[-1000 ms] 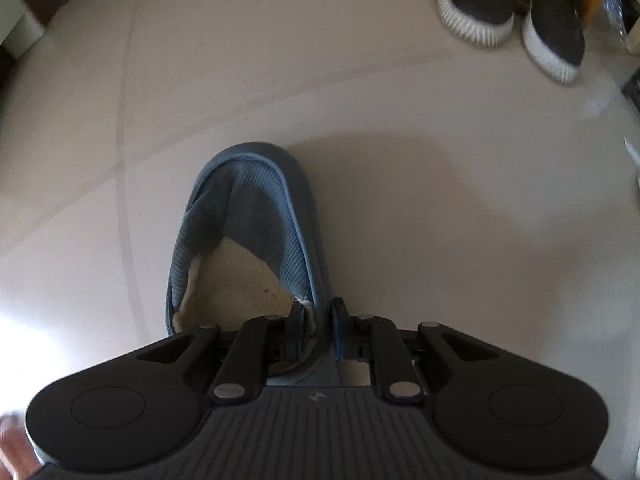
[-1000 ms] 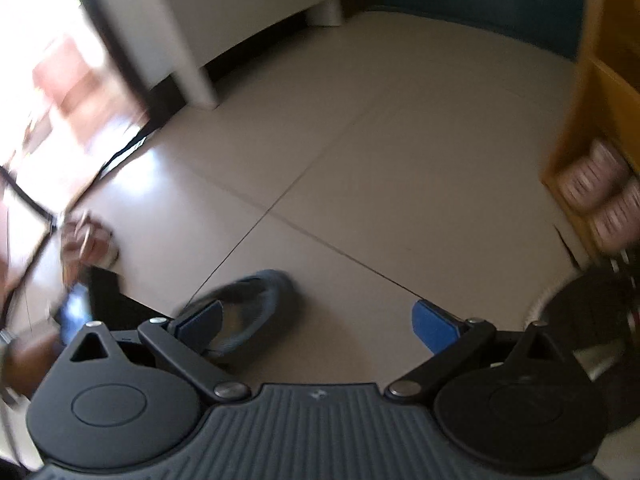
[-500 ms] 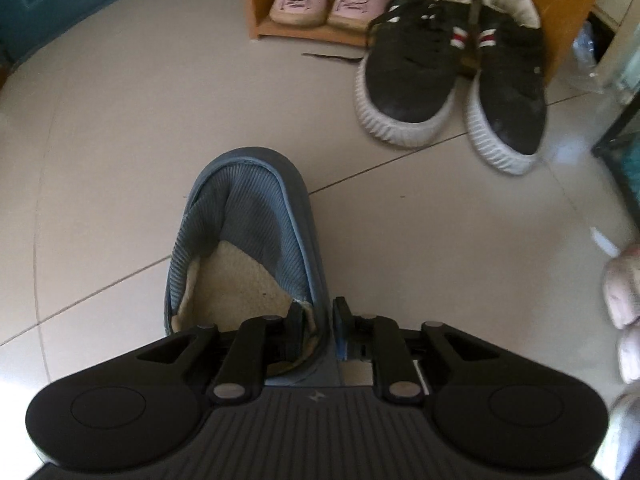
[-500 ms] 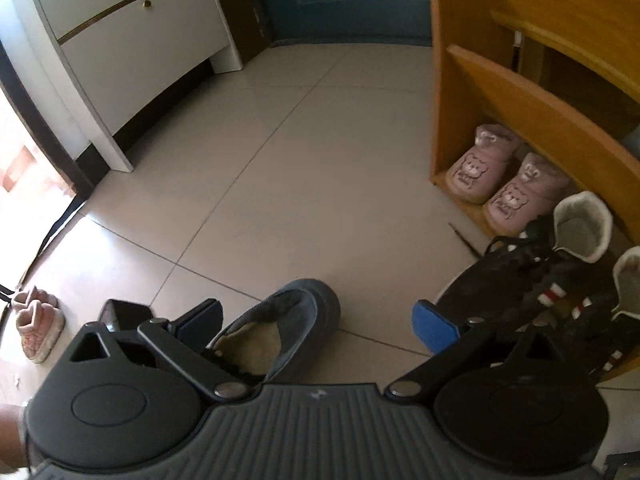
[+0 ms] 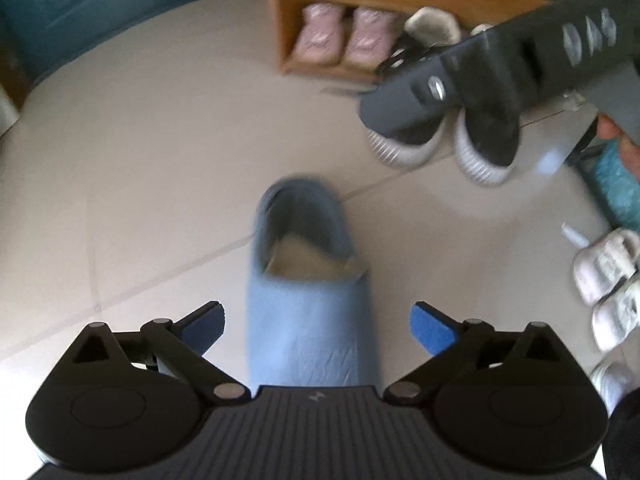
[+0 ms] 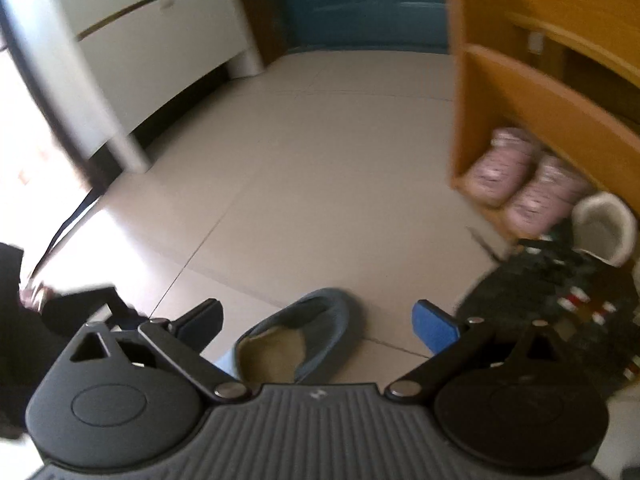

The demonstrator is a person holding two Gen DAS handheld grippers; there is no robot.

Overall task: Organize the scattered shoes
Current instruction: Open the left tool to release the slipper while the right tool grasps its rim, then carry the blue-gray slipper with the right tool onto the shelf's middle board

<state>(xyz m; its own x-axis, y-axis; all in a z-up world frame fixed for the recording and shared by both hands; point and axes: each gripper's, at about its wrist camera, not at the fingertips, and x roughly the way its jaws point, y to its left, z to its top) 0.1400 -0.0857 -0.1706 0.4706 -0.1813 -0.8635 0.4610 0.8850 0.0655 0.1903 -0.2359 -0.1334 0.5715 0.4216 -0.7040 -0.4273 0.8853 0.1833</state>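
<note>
A blue slipper with a beige lining lies on the tiled floor, toe pointing toward the shoe rack. My left gripper hangs above its heel end. Its jaws are opening and stand wide on either side of the slipper, pads clear of it. In the right wrist view the same slipper lies low between the fingers of my right gripper, which is open and holds nothing. The right tool's dark body crosses the upper right of the left wrist view.
A wooden shoe rack holds a pair of pink boots. Two black sneakers with white soles sit in front of it. Small white shoes lie at the right. A white cabinet and a teal door stand behind.
The left jaws, shut on the slipper's side wall before, have spread wide and let it go; the gripper has pulled up and back. The right gripper has swung in over the slipper.
</note>
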